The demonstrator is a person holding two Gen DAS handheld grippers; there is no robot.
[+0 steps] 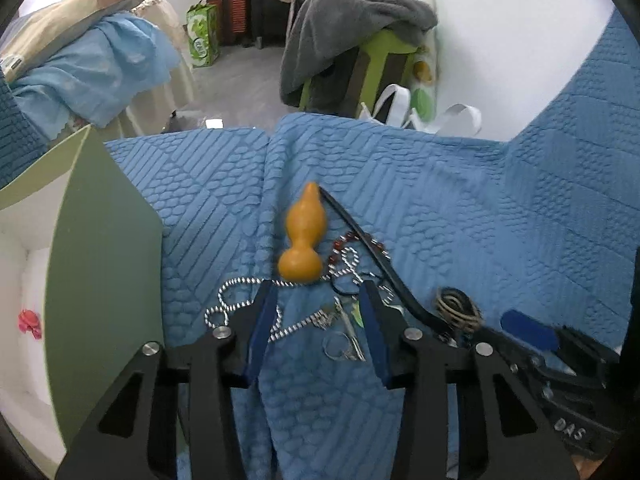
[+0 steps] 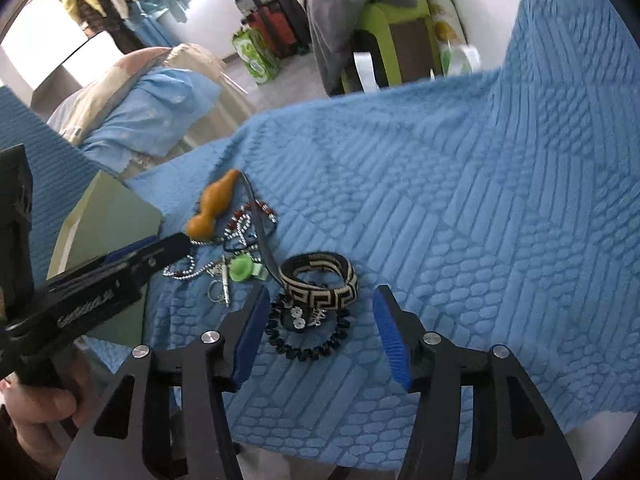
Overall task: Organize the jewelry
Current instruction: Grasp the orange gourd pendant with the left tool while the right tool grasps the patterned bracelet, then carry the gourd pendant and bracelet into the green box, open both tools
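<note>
A pile of jewelry lies on the blue quilted cover. My left gripper is open and low over a silver ball chain and small silver pieces, just short of an orange gourd pendant and red beads. My right gripper is open and straddles a black-and-cream woven bangle and a black coiled bracelet. A green piece and a black strap lie beyond. The left gripper shows at left in the right wrist view.
An open green box with a white lining stands at the left and holds a pink piece. Beyond the bed edge are a green stool with grey clothes, a pillow pile and bags on the floor.
</note>
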